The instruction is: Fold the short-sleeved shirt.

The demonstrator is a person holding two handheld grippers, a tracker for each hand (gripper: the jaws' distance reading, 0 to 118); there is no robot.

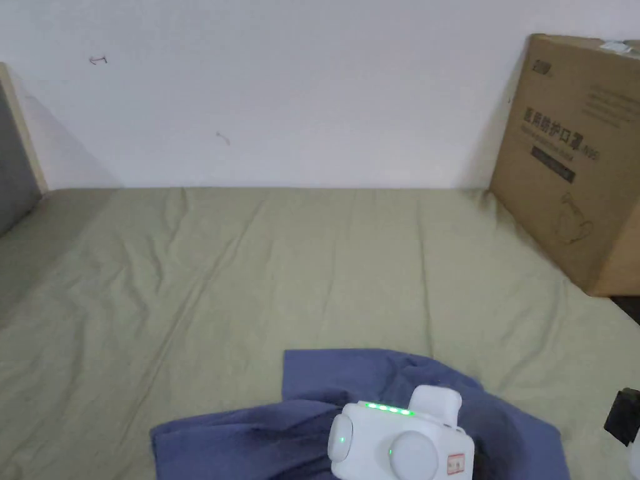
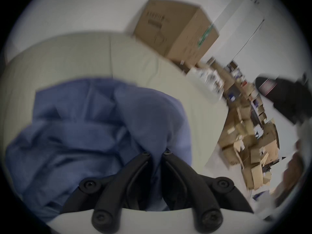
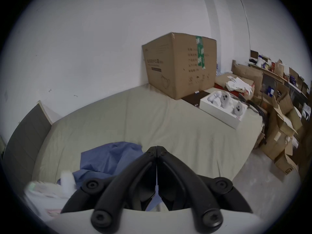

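Note:
A blue short-sleeved shirt (image 1: 262, 431) lies crumpled on the olive bed sheet (image 1: 312, 269), near the front edge. In the left gripper view, my left gripper (image 2: 156, 153) is shut on a raised fold of the shirt (image 2: 94, 128), and cloth runs up between its jaws. Its white body (image 1: 400, 440) sits over the shirt in the head view. My right gripper (image 3: 157, 149) has its jaws pressed together with nothing showing at the tips. It hovers to the right of the shirt (image 3: 111, 156), and a black part of it (image 1: 622, 415) pokes in at the right edge.
A large cardboard box (image 1: 575, 162) stands at the bed's back right corner against the white wall. A white tray of white devices (image 3: 222, 109) lies at the bed's right side. Piled cardboard boxes (image 3: 278, 136) crowd the floor beyond. A grey headboard (image 1: 12, 169) bounds the left.

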